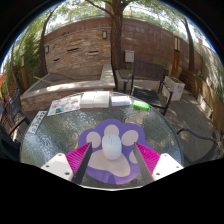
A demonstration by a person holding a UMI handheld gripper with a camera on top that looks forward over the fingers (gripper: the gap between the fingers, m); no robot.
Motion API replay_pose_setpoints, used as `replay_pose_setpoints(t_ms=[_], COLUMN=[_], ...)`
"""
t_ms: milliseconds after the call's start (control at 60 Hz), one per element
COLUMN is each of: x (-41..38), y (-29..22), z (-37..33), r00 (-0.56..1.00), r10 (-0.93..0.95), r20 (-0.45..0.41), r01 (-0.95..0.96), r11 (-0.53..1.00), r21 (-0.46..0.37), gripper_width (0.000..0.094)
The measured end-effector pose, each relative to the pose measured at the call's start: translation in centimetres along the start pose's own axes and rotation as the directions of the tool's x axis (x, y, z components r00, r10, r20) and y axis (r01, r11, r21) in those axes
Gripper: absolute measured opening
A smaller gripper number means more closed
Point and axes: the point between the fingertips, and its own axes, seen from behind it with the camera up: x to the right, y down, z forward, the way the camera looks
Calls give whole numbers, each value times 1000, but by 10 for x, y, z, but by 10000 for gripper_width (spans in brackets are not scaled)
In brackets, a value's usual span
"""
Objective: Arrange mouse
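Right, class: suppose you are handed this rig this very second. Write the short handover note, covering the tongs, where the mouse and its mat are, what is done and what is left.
Tongs: open, one finger on each side of the mouse, gaps showing, not pressing on it.
Mouse: white, resting on the purple mouse mat between the fingers, on the glass table.
Papers lie at the far side of the table, beyond the mat.
Done: tongs lined up around the mouse.
Left: probably close on the mouse, then set it where it belongs; I cannot tell the final spot from this view.
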Motion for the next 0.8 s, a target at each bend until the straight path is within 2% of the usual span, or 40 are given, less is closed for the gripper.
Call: replay_pose_setpoints(t_ms=[167, 417, 583, 800], x=[-11, -31, -39, -49], y=[-3, 26, 37, 40], z=[-94, -208, -245, -260], r00=[999, 994, 993, 992], r10=[8, -18, -28, -35], r20=[-49, -107, -112, -118], r01=[-5, 26, 38, 49], r11=[999, 997, 995, 993], r21=[47, 73, 91, 111], gripper_width=[852, 851, 849, 847])
